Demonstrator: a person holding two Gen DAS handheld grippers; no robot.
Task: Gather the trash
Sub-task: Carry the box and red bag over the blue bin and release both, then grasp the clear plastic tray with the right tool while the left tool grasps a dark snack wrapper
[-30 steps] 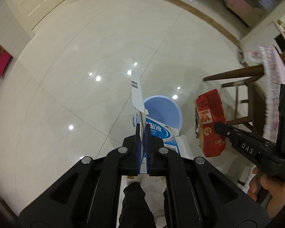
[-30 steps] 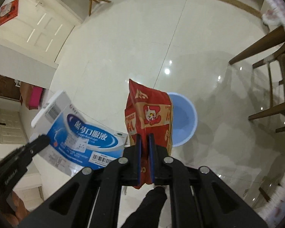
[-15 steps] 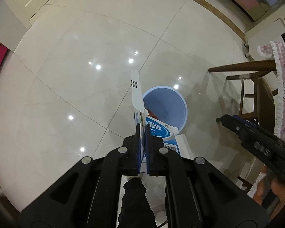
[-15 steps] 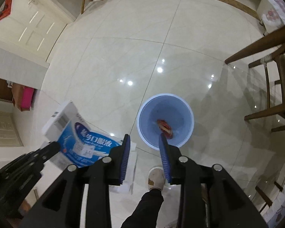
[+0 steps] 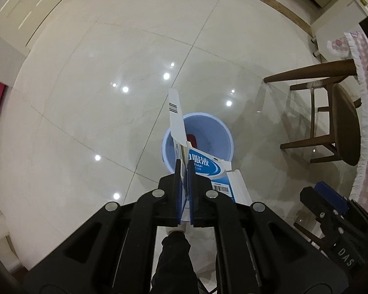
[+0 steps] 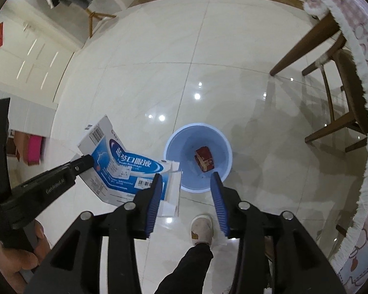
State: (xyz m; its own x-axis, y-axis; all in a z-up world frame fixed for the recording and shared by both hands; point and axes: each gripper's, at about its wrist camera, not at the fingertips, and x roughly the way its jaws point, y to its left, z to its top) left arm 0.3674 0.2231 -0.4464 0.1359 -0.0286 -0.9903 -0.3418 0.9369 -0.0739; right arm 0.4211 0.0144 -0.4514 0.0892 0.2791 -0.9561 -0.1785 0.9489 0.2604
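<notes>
A blue bin (image 6: 227,158) stands on the tiled floor; it also shows in the left wrist view (image 5: 216,137). A red snack bag (image 6: 204,162) lies inside it, a sliver of which shows in the left wrist view (image 5: 191,139). My left gripper (image 5: 184,165) is shut on a flattened blue-and-white carton (image 5: 206,167), held above the near-left rim of the bin; the carton shows in the right wrist view (image 6: 120,164). My right gripper (image 6: 185,178) is open and empty above the bin's near edge.
A wooden chair (image 5: 341,122) and a table with a pink checked cloth (image 6: 355,56) stand to the right. The person's foot in a white slipper (image 6: 201,227) is just in front of the bin. White doors and a pink box (image 6: 33,149) are at the left.
My right gripper let go of the red bag, which dropped into the bin, and its jaws have opened wider. My left gripper has carried the carton closer to the bin.
</notes>
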